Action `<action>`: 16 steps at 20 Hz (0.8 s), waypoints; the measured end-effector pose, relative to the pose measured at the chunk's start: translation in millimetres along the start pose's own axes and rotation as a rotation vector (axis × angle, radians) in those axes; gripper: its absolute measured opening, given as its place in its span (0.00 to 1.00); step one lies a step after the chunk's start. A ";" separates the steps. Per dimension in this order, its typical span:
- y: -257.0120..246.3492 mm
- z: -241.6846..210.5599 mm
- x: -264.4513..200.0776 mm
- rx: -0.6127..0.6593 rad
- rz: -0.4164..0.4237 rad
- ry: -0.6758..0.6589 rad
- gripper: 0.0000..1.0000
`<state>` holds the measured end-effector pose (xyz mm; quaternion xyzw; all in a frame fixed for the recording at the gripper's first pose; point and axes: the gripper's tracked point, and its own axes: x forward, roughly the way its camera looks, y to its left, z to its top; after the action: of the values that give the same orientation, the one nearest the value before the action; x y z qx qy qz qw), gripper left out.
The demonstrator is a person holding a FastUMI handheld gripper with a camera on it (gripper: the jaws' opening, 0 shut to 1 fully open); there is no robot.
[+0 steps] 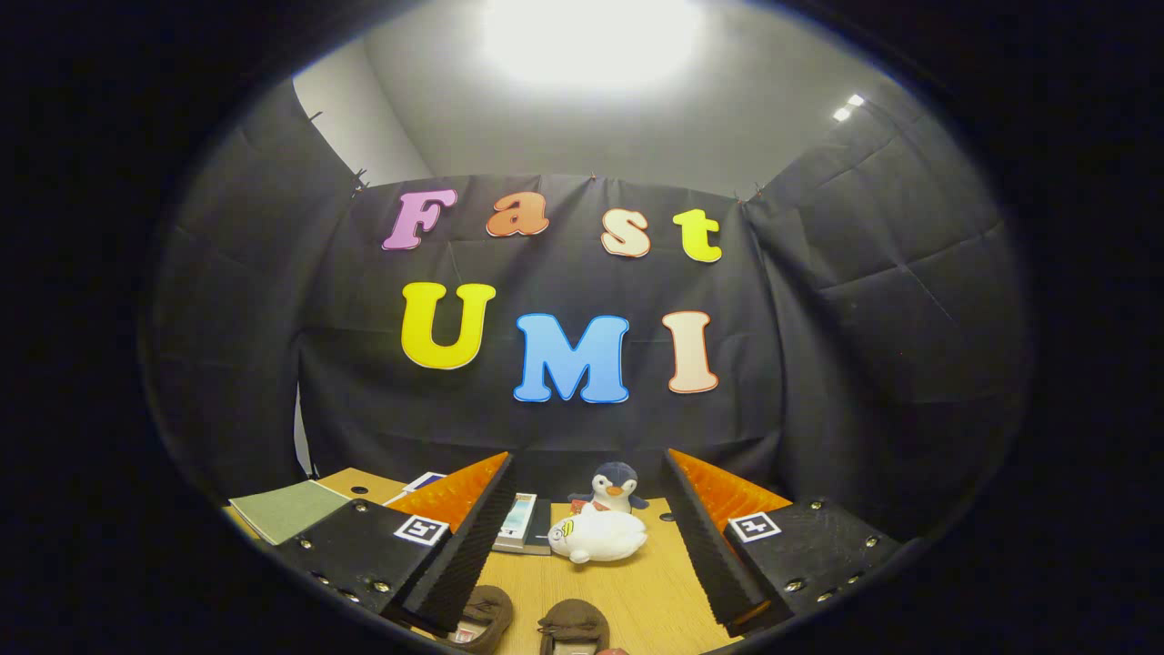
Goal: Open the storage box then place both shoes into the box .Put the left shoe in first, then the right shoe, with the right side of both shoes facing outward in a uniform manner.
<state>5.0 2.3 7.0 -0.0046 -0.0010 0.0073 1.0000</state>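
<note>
The work surface is a light wooden table [637,591] backed by black cloth walls, with a pale ceiling and a bright overhead light above them.

Your gripper [582,546] is held above the table with its two fingers spread wide apart. Nothing sits between them under pressure, and neither finger touches any object.

Locate the two brown shoes [527,623] on the table, below and between the fingertips at the near end of the view. They lie side by side, slightly apart. The one beside the left finger is partly covered by that finger. You cannot tell from this view which is the left shoe and which the right.

Beyond the fingers, note a white plush toy [597,535] lying on the table, with a penguin plush [611,488] standing upright just behind it. A flat box-like item [520,524] lies just beside the white toy, next to the left finger. A green notebook [286,509] rests outside the left finger, near the table edge.
</note>
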 end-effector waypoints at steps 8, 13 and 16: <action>11.0 1.8 3.1 -0.012 0.026 -0.006 0.96; 22.4 -4.8 2.8 0.036 0.053 0.013 0.96; 30.9 -14.2 3.6 0.098 0.075 0.048 0.96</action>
<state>8.2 33.1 -7.5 0.0442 0.0237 0.0446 0.9977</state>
